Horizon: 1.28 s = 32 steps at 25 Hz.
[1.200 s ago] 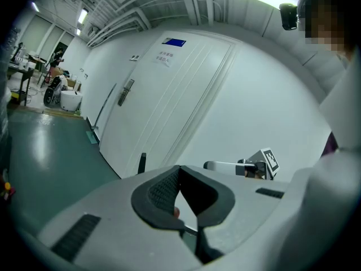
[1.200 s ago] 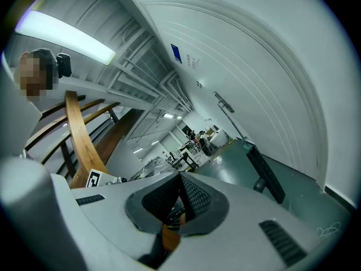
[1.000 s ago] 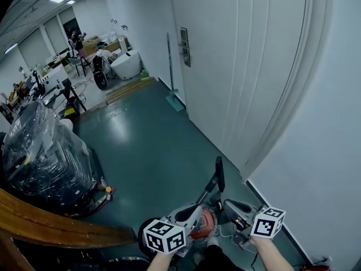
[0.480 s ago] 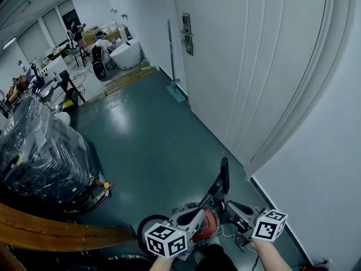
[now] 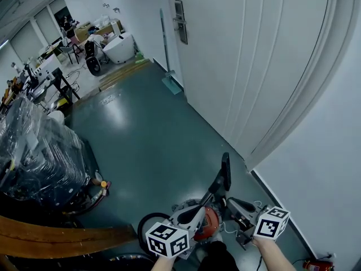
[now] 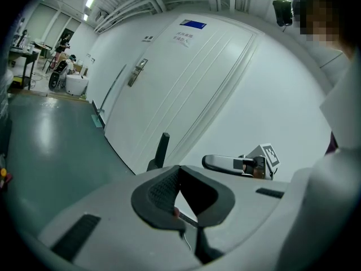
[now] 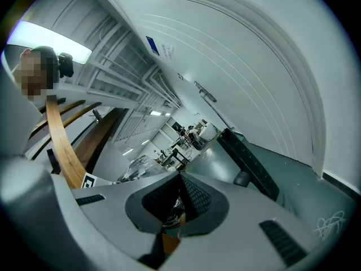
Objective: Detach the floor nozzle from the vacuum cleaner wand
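The vacuum cleaner lies on the green floor at the person's feet, just in front of the white door. Its wand slopes up to the black floor nozzle, which stands on end and is still attached.

Both tools hang low over the machine, near it but touching nothing. The left gripper has its fingers pressed together with nothing between them, and the nozzle shows beyond them. The right gripper is also closed and empty, with the nozzle's long black bar just to its side.

This looks like the approach, before any grasp. Next, both sets of fingers probably need to spread. One would pinch the wand to steady it while the other takes the nozzle's neck and pulls it straight off, likely after pressing a release catch, which I cannot see here.
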Motion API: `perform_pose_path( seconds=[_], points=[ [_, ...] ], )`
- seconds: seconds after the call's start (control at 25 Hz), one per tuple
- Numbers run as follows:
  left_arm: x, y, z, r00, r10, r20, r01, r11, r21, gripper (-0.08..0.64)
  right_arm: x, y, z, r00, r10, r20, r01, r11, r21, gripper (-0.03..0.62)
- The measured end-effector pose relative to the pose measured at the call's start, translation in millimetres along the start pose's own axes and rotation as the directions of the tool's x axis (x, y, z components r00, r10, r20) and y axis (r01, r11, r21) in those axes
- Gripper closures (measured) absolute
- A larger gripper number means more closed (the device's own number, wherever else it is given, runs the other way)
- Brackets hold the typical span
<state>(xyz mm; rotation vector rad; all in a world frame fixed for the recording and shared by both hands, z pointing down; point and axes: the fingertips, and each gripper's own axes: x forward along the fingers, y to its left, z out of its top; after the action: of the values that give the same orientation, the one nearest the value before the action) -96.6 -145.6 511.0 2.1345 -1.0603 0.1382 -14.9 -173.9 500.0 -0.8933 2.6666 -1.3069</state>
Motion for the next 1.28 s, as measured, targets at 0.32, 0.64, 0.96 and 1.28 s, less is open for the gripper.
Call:
perform_pose_path(
  seconds=[0.32,0.64,0.96,1.28],
  points=[
    [30,34,-34,1.0,-0.009,-0.015,0.009,0.999,-0.031,0.557,18,-42,-25,1.0,-0.014,0.002,0.014,1.0,0.028,0.575],
    [64,66,-70,0.998,-0.008,-0.056,0.01,1.0,0.024,0.557,36,-89,-55,0.999,-0.043,-0.018,0.044,0.999,0.023,0.575],
    [85,88,-87,0.995,-0.009,-0.099,0.02,0.993,0.115,0.555,50,-115,-67,0.998,-0.06,-0.022,0.061,0.998,0.025,0.574],
    [100,104,-100,0.986,-0.015,-0.164,0.043,0.985,0.17,0.465,59,-128,-69,0.998,-0.055,-0.036,0.057,0.997,0.049,0.572]
  ],
)
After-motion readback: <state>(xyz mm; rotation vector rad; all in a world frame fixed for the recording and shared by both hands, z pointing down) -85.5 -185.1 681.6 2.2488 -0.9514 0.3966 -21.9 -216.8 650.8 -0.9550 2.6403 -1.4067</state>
